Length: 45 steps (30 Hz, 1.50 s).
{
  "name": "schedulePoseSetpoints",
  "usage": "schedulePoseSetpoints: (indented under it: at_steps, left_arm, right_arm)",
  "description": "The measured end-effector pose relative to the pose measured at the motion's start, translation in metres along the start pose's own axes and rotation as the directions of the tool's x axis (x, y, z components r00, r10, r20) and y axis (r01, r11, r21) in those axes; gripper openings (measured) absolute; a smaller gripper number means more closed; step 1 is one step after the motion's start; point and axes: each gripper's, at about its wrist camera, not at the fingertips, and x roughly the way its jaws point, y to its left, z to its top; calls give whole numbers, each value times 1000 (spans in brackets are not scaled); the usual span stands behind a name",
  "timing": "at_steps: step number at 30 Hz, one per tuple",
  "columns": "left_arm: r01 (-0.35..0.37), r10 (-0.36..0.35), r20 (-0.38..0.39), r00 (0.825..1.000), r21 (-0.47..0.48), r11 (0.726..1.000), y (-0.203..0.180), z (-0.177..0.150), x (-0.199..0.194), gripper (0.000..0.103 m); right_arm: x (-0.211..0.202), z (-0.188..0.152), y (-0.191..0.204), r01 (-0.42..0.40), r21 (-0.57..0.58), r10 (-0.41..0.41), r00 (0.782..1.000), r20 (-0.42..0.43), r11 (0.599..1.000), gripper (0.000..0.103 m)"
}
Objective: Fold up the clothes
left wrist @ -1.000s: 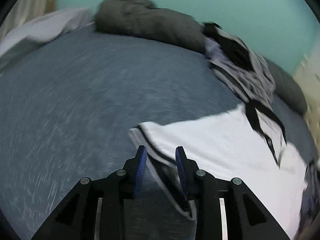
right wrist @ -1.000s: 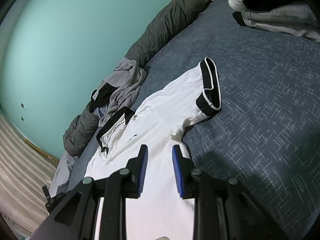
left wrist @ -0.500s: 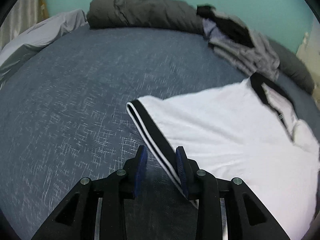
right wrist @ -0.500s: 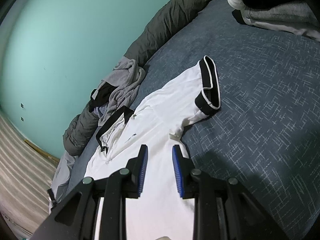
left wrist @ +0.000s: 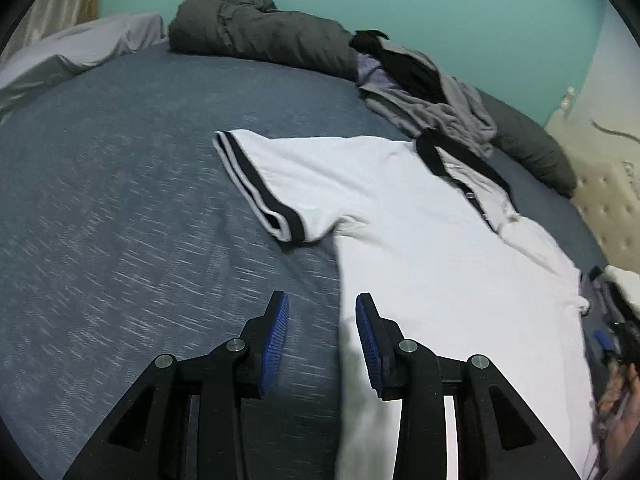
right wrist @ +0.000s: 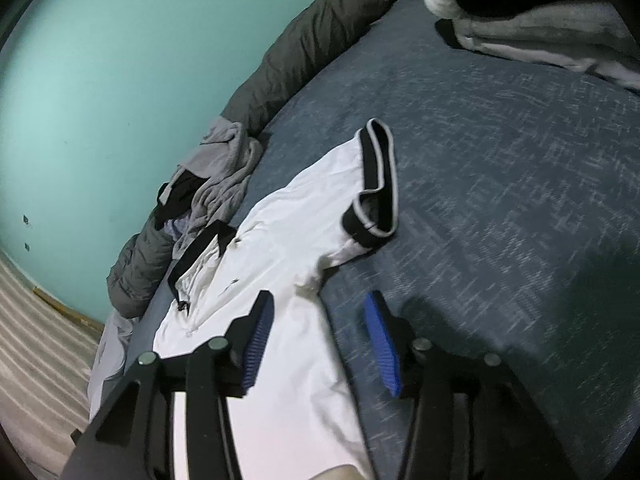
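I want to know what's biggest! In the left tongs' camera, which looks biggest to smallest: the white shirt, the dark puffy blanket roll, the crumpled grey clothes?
1. white shirt: fills most of the right side, though it lies nearest the camera.
2. dark puffy blanket roll.
3. crumpled grey clothes.
The last two look close and lie farther away, so their order is unsure.

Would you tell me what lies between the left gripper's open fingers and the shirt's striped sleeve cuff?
Only bare blue bedcover separates the left gripper from the striped cuff of the white shirt, in the left wrist view.
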Motion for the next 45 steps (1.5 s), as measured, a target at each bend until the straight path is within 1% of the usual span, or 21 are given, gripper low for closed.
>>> schedulePoseSetpoints:
  at_steps: [1,3,5,6,7,8,10,12,14,17,21,26,27,28,29,30,32,34,35,38,45]
  left_arm:
    - [-1,1,10,1000,4,1000,-2,-1,1,38]
    - [-7,7,26,1000,16,1000,-4,-5,4,38]
    - [-7,7,12,1000,15,1000,-1,-10,9,38]
    - [-8,8,5,1000,8,1000,2,-12,10,39]
    - [-7,7,1,1000,-6,1000,5,-12,11,40]
    - [-7,7,-3,1000,-20,1000,8,-13,13,45]
    - [-7,7,-6,1000,-44,999,13,-12,14,49]
    - [-5,5,-5,1000,-55,998,15,-12,14,50]
    - [-3,3,-4,1000,-59,998,16,-12,15,53]
    - [-6,6,-2,1000,-65,998,18,-13,15,53]
    - [-5,5,-5,1000,-62,998,17,-15,17,53]
    - [-3,3,-3,1000,-50,999,15,-16,18,53]
    - [-3,2,-2,1000,-51,999,16,-17,18,53]
    - [-2,2,-2,1000,-51,999,16,-17,18,53]
    - [-3,3,-2,1000,-51,999,16,-18,18,53]
    - [-3,3,-2,1000,-51,999,16,-18,18,53]
    - [-4,4,-4,1000,-48,999,16,-18,19,53]
    - [-5,4,-5,1000,-47,999,16,-18,19,53]
    - [-4,4,-5,1000,-47,999,16,-18,20,53]
    - [-4,4,-4,1000,-47,999,16,-18,20,53]
    - [0,0,2,1000,-53,999,17,-18,18,53]
  right_arm:
    - [-1,3,-1,17,-2,-17,1000,5,1000,55]
    - [-1,12,-1,46,-15,-46,999,14,999,57]
    - [1,25,1,71,-37,-70,997,23,997,58]
    - [5,33,2,89,-52,-88,996,11,995,59]
    - [10,41,3,106,-67,-106,994,0,992,63]
    - [14,49,4,123,-82,-124,992,-11,989,63]
    - [27,71,2,144,-81,-147,988,-37,986,63]
    - [40,94,0,165,-80,-170,983,-63,983,63]
    - [53,109,0,206,-109,-214,974,-69,972,64]
    - [70,126,-1,249,-145,-260,964,-62,958,64]
    - [89,136,2,256,-186,-272,960,-66,949,64]
    - [111,137,-2,288,-226,-313,946,-84,931,64]
    - [112,137,-3,285,-226,-308,948,-74,931,63]
    - [112,136,-5,282,-226,-303,951,-64,932,58]
    - [113,136,-6,284,-231,-305,950,-62,931,42]
    - [115,135,-6,286,-235,-307,950,-59,929,35]
    - [115,131,-4,292,-258,-317,947,-56,921,15]
    - [111,130,1,283,-276,-304,952,-37,919,4]
    - [109,130,4,276,-284,-295,955,-24,918,2]
    - [99,131,15,262,-315,-268,963,23,912,1]
    - [67,142,38,272,-347,-250,962,108,898,1]
